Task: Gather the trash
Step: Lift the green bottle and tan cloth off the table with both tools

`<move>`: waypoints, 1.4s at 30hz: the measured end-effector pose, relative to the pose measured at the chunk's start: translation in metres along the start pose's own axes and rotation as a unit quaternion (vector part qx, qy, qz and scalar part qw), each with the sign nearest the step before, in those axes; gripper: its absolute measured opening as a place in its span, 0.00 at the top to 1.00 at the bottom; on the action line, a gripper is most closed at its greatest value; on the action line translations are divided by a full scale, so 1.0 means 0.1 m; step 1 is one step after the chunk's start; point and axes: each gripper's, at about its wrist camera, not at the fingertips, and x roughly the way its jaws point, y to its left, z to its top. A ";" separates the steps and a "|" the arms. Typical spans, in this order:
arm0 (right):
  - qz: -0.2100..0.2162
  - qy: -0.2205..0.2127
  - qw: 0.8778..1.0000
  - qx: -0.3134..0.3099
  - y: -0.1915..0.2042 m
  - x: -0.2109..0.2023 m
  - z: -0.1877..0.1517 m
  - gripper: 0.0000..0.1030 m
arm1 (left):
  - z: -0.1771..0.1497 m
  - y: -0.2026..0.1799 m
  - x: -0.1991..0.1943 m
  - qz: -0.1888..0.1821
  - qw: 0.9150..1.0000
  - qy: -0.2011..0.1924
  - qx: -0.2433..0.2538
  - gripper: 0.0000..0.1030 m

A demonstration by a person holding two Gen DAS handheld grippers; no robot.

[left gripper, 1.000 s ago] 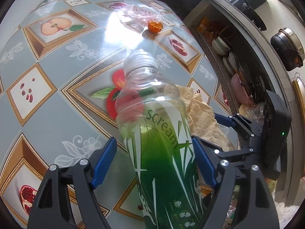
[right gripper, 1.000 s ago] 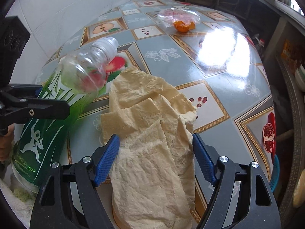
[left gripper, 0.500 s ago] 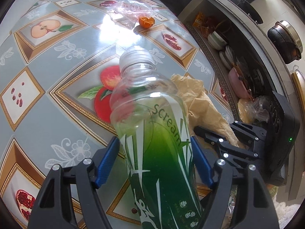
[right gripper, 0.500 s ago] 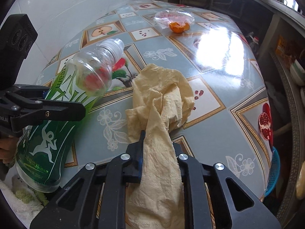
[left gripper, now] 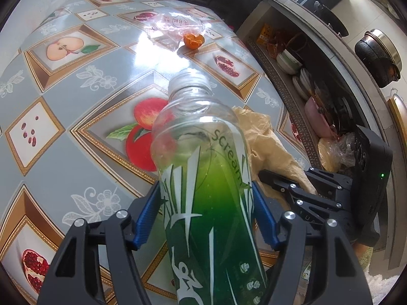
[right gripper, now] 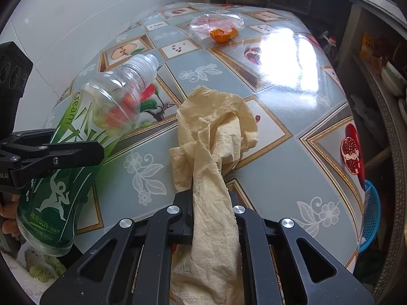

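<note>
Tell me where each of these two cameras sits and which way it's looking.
Left wrist: rides the left tool, looking down along its blue pads at the green bottle they clasp; the right tool shows at right.
Right wrist: rides the right tool, looking down at the crumpled yellow paper pinched in its shut jaws; the left tool and some fingers show at left.
Shared: bottle, paper, fruit-print tablecloth, orange peel, clear plastic bag.

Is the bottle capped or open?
Open: the bottle shows bare neck threads and no cap in either view.
</note>
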 end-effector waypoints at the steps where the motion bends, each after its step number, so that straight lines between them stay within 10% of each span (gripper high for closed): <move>1: 0.000 0.000 1.000 0.001 0.00 0.00 0.00 0.92 | -0.01 -0.01 -0.02 0.001 1.000 -0.006 0.004 0.35; 25: 0.000 0.004 1.000 0.003 -0.01 0.01 0.02 0.91 | 0.36 0.20 0.20 -0.019 0.995 0.089 -0.049 0.18; 42: 0.011 0.000 1.000 0.003 -0.06 0.00 0.01 0.91 | 0.56 0.11 0.35 -0.029 0.990 0.133 -0.027 0.32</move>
